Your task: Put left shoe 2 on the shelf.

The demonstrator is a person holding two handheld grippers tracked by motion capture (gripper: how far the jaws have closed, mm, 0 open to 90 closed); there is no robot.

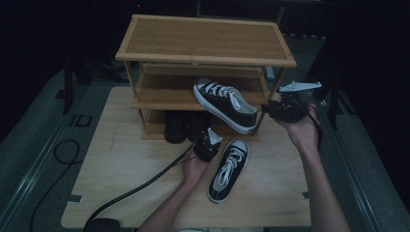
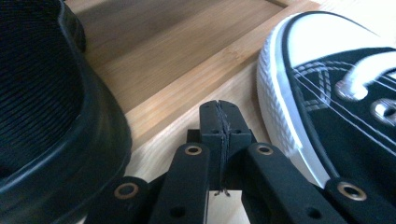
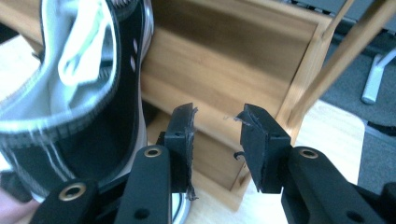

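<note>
A black-and-white sneaker [image 1: 225,104] lies tilted on the middle shelf of the wooden shoe rack [image 1: 203,41], its heel hanging over the shelf's right front. My right gripper [image 1: 267,109] sits just right of that heel. In the right gripper view the gripper [image 3: 217,114] is open with only the rack [image 3: 243,60] showing in the gap, and the sneaker [image 3: 79,93] lies outside its left jaw. The matching sneaker [image 1: 229,169] lies flat on the table. My left gripper [image 1: 209,137] is shut and empty beside its toe [image 2: 336,93], the pads [image 2: 219,109] pressed together.
Dark shoes [image 1: 176,126] stand on the rack's bottom shelf, one close on the left [image 2: 46,102] of my left gripper. A black cable [image 1: 135,186] trails across the light wooden table [image 1: 111,159] to its front left. Dark stands flank the rack.
</note>
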